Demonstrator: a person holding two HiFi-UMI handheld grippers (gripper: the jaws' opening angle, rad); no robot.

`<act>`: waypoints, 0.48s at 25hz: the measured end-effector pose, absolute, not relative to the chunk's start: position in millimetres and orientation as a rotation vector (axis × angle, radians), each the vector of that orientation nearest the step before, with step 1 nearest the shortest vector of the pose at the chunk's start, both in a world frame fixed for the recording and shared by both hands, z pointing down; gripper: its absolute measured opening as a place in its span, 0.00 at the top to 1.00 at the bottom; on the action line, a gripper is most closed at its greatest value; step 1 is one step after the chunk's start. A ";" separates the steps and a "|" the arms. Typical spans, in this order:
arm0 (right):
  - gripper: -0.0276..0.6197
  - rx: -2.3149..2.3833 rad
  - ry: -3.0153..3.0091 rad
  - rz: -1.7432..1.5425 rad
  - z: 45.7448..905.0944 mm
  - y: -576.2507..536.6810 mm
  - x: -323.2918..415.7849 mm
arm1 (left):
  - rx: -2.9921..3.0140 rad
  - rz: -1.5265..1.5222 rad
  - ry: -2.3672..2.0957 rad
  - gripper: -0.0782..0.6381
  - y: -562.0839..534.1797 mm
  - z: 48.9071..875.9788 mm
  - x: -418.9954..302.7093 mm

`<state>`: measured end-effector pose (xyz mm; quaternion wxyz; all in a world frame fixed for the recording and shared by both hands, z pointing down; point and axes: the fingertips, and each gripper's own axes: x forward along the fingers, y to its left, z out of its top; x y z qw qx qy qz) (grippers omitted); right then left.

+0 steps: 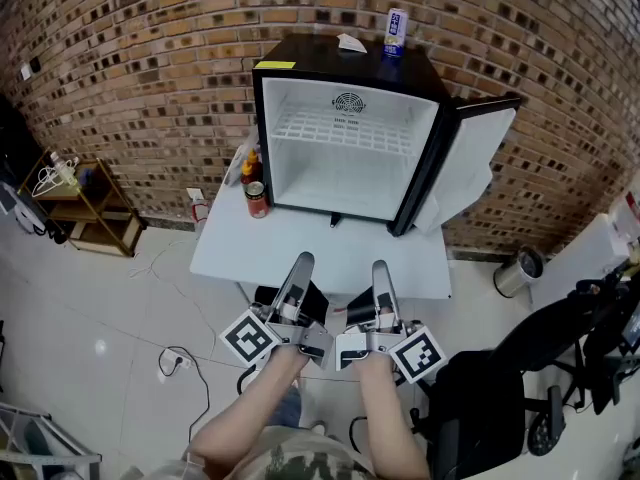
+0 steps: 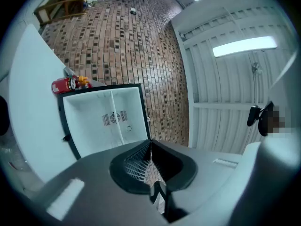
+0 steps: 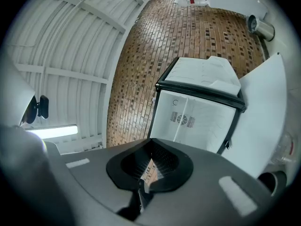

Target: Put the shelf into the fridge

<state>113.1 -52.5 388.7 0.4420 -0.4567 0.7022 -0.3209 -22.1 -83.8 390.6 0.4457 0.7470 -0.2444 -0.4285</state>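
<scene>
A black mini fridge (image 1: 345, 118) stands on a white table (image 1: 300, 253) with its door (image 1: 470, 158) swung open to the right. A white wire shelf (image 1: 345, 128) lies level inside it, high in the white compartment. My two grippers hover side by side over the table's near edge, well short of the fridge. The left gripper (image 1: 303, 260) is shut with nothing between its jaws, and the right gripper (image 1: 380, 266) is shut and empty too. Both gripper views look along closed jaws at the open fridge (image 2: 103, 121) (image 3: 197, 117), with the shelf (image 2: 113, 109) (image 3: 181, 121) edge-on.
A red can (image 1: 257, 199) and bottles (image 1: 249, 166) stand on the table left of the fridge. A blue can (image 1: 396, 30) and a paper (image 1: 350, 42) sit on the fridge top. A wooden rack (image 1: 85, 203) is at left; a black chair (image 1: 500, 398) and a bin (image 1: 518, 271) are at right.
</scene>
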 end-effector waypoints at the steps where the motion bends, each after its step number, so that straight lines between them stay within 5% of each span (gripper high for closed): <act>1: 0.96 -1.131 1.746 -0.798 388.2 -44.7 112.0 | 1.850 -1.060 -0.610 0.88 -75.9 390.7 -22.5; 12: 0.96 -1.128 1.752 -0.814 388.4 15.1 106.2 | 1.888 -1.053 -0.624 0.89 -18.5 381.5 -26.1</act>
